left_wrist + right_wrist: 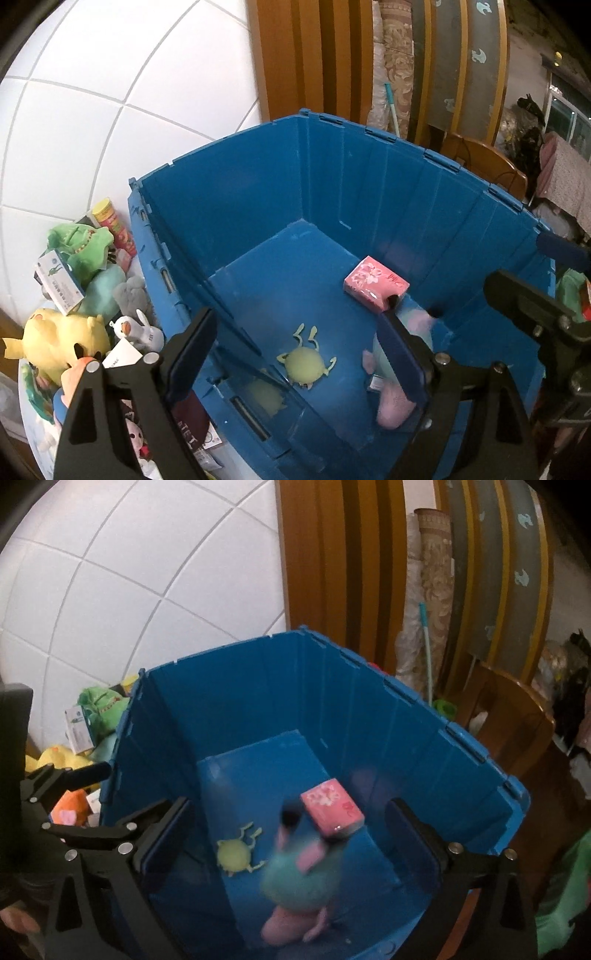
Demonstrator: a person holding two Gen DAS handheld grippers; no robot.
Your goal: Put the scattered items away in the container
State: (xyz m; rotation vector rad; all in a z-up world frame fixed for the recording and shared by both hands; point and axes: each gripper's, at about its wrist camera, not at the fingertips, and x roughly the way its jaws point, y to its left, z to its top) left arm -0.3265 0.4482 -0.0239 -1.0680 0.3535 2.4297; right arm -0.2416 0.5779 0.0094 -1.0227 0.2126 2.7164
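A deep blue crate (229, 192) fills both views. On its floor lie a pink tissue pack (376, 282), a round green plush with thin legs (304, 363) and a pink-and-teal plush (391, 402), partly hidden by a finger. In the right wrist view that plush (299, 882) is blurred, beside the tissue pack (330, 812) and green plush (232, 856). My left gripper (295, 325) hangs open over the crate, nothing between its fingers. My right gripper (290, 808) is also open and empty above the crate (229, 701).
Left of the crate is a heap of items: a yellow plush (62, 339), a green crocodile plush (85, 243), a chips can (110, 221), a white box (59, 280). A tiled wall (110, 92) stands behind, a wooden chair (480, 162) at the right.
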